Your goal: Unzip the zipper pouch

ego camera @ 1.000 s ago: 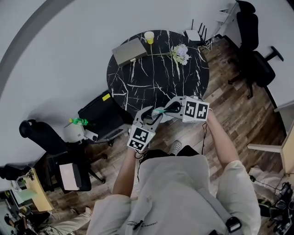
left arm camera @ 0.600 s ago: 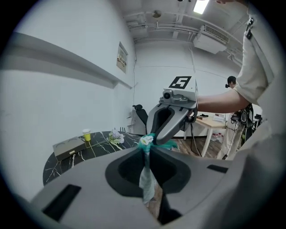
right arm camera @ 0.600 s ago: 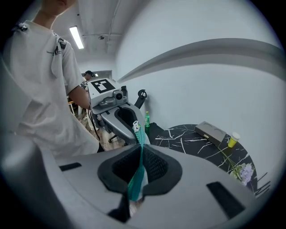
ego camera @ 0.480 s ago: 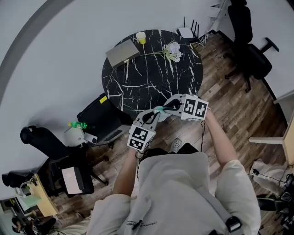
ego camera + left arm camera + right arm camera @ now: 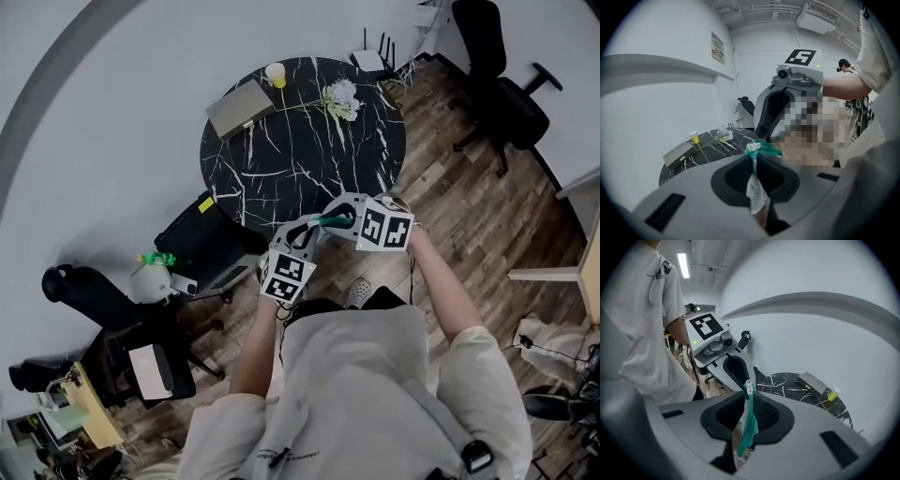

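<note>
A small zipper pouch (image 5: 324, 222) with a green zipper edge hangs in the air between my two grippers, over the near edge of the table. My left gripper (image 5: 313, 229) is shut on one end of it. In the left gripper view the pale pouch (image 5: 755, 187) runs down between the closed fingertips of the left gripper (image 5: 753, 157). My right gripper (image 5: 336, 220) holds the other end. In the right gripper view the green zipper tape (image 5: 750, 423) and white zipper pull (image 5: 748, 387) sit between the fingertips of the right gripper (image 5: 747, 395), whose jaws are opening.
A round black marble table (image 5: 300, 159) stands ahead. On its far side are a grey flat box (image 5: 240, 106), a yellow cup (image 5: 275, 74) and a bunch of flowers (image 5: 339, 94). Black office chairs (image 5: 497, 94) stand at the right and a black bin (image 5: 202, 239) at the left.
My left gripper's jaws have closed on the pouch's end. Both grippers and the pouch sit slightly higher and further left in the head view.
</note>
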